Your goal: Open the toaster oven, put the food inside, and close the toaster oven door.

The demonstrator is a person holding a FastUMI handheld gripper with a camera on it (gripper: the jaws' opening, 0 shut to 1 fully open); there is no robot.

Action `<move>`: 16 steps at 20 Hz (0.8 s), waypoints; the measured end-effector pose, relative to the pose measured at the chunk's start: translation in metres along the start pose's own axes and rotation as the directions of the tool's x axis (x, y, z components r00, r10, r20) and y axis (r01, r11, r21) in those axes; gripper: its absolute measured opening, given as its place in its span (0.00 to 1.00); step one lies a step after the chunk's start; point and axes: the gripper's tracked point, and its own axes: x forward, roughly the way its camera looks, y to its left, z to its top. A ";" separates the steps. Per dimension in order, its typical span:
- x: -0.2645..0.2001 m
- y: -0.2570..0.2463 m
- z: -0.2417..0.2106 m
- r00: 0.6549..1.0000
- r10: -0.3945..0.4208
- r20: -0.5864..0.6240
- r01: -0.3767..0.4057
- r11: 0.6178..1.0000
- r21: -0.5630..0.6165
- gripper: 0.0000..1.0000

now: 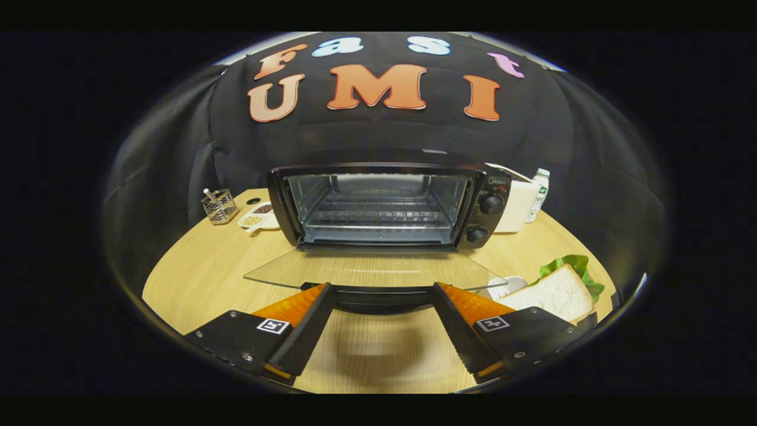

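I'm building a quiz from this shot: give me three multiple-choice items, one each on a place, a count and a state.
1. Where is the sandwich?
A. on the oven rack
B. on the table beside the right finger
C. in the wire basket

2. How many knobs does the toaster oven have?
A. one
B. two
C. four

3. How is the oven door?
A. folded down open
B. shut
C. half raised

Answers: 1 B, the bread and lettuce lie on the table right of the hand-held gripper; 2 B, two black knobs sit one above the other; 3 A, the glass door lies flat ahead of the open fingers, the rack bare.
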 end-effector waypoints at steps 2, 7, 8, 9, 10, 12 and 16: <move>0.002 0.000 -0.020 1.000 0.001 -0.029 -0.002 0.999 -0.044 0.98; 0.014 -0.001 -0.042 0.996 0.002 -0.087 -0.001 1.000 0.006 0.99; 0.016 -0.002 -0.047 0.995 0.003 -0.100 -0.001 1.000 0.021 0.99; 0.017 -0.001 -0.049 0.995 0.004 -0.104 -0.001 1.000 0.025 0.99; 0.016 -0.001 -0.050 0.995 0.003 -0.098 -0.002 1.000 0.018 0.99; 0.014 -0.001 -0.052 0.994 0.003 -0.106 -0.006 1.000 -0.022 0.99; -0.008 -0.003 -0.035 0.993 0.066 -0.101 -0.067 0.998 -0.006 0.99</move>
